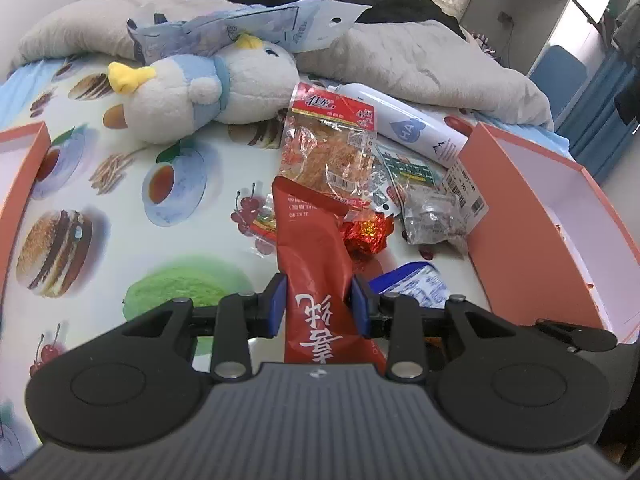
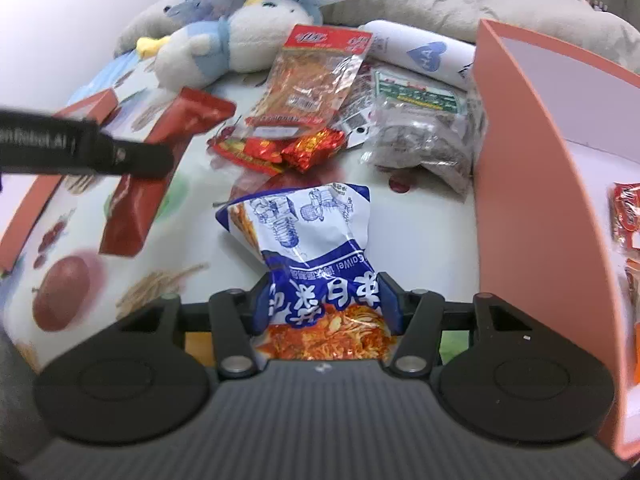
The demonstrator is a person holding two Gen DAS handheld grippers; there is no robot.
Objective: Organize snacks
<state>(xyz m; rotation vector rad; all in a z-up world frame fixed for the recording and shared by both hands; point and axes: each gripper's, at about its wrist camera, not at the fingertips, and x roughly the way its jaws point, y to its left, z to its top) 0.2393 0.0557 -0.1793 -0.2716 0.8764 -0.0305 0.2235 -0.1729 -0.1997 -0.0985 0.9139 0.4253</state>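
Observation:
My left gripper is shut on a long dark red snack packet, held above the printed cloth; the same packet and the left gripper's black body show at the left of the right wrist view. My right gripper is shut on a blue and white snack bag with a red noodle picture; it also shows in the left wrist view. On the cloth lie a clear orange snack pack, a small red foil sweet and a clear bag of dark pieces.
An orange box stands at the right, with red snacks inside. Another orange box is at the left. A plush penguin, a white tube, a grey blanket and a pale blue pack lie behind.

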